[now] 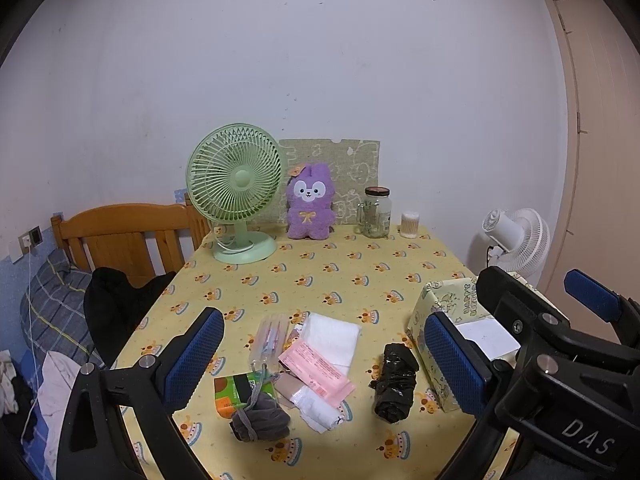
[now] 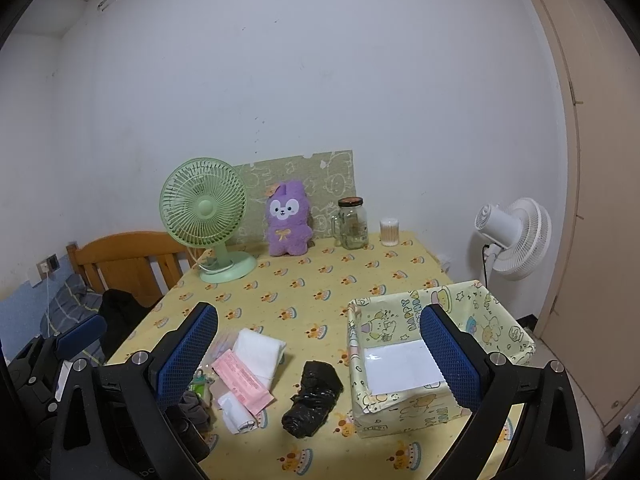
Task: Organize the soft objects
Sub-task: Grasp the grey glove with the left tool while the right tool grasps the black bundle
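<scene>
Both grippers hover open over the near edge of the yellow-clothed table, holding nothing. Between and below my left gripper fingers lie a folded white cloth, a pink packet, a white bag roll, a grey corded pouch on a green-orange tissue pack, and a rolled black plastic bag. My right gripper frames the black bag and the open yellow patterned box at the right. A purple plush sits upright at the back.
At the table's far edge stand a green desk fan, a glass jar and a cotton-swab tub. A white floor fan is beyond the right edge. A wooden headboard, bedding and a black garment are at the left.
</scene>
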Action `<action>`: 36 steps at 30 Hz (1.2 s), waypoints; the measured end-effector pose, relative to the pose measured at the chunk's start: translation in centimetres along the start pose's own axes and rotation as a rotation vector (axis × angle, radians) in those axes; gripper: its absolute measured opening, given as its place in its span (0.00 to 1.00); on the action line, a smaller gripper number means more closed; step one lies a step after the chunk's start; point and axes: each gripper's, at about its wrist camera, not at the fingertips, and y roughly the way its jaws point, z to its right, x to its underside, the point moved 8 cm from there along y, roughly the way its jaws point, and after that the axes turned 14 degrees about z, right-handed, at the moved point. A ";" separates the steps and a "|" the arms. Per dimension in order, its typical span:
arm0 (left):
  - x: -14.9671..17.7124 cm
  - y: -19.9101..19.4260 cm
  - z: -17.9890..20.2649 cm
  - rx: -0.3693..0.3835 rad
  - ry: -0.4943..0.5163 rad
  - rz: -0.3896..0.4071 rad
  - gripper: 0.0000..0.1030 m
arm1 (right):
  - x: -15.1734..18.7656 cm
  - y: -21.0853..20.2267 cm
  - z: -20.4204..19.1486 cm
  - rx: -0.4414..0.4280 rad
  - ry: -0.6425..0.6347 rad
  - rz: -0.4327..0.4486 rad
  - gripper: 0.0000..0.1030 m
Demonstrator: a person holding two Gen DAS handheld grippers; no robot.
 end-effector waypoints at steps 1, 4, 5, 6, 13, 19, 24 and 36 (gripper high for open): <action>0.0 0.0 0.0 0.001 0.001 0.000 0.98 | 0.0 0.0 0.0 -0.001 0.002 -0.001 0.99; 0.2 0.0 0.0 0.001 0.000 -0.002 0.98 | 0.1 -0.2 -0.1 0.002 0.000 -0.001 0.99; 0.3 -0.1 -0.1 -0.001 0.000 -0.002 0.98 | 0.2 -0.2 -0.2 0.003 0.000 -0.002 0.99; 0.4 -0.1 -0.2 -0.003 0.001 -0.003 0.98 | 0.4 -0.2 -0.2 0.004 0.001 -0.003 0.99; 1.6 -0.1 -0.6 -0.019 -0.003 -0.014 0.95 | 1.8 -0.1 -0.8 0.001 0.013 -0.019 0.99; 3.5 -0.2 -1.2 -0.060 0.029 -0.034 0.93 | 4.2 0.2 -1.9 -0.014 0.023 -0.059 0.97; 5.3 0.3 -1.7 -0.066 0.059 -0.059 0.92 | 6.5 1.1 -2.8 -0.018 0.034 -0.099 0.97; 10.7 2.5 -3.3 -0.066 0.049 -0.146 0.92 | 12.4 3.6 -3.7 0.008 0.004 -0.201 0.94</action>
